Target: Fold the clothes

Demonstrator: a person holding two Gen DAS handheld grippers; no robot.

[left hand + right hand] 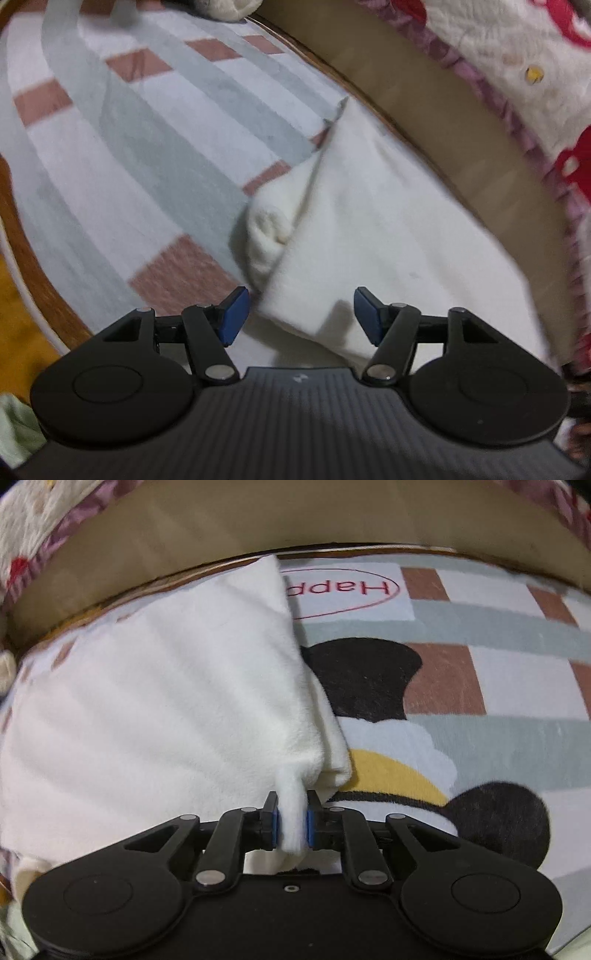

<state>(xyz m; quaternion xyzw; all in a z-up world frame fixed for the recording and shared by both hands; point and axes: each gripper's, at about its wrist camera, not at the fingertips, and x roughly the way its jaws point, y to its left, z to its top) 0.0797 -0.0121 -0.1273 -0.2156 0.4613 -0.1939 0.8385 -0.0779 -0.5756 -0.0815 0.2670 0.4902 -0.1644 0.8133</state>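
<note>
White fleece garment [166, 686] lies on a checked cartoon blanket [480, 701].
Right hand-held gripper [291, 827] pinches its near edge; left hand-held gripper [299, 317] hovers above it, jaws apart, empty.

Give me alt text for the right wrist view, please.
The right gripper is shut on a bunched corner of a white fleece garment, which lies folded over a checked cartoon-print blanket. A tan board runs behind.

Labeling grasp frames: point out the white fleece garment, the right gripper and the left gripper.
white fleece garment [166, 686], right wrist view, its broad flat panel
right gripper [292, 825], right wrist view, between fingertips
left gripper [301, 317], left wrist view, between fingertips
</note>
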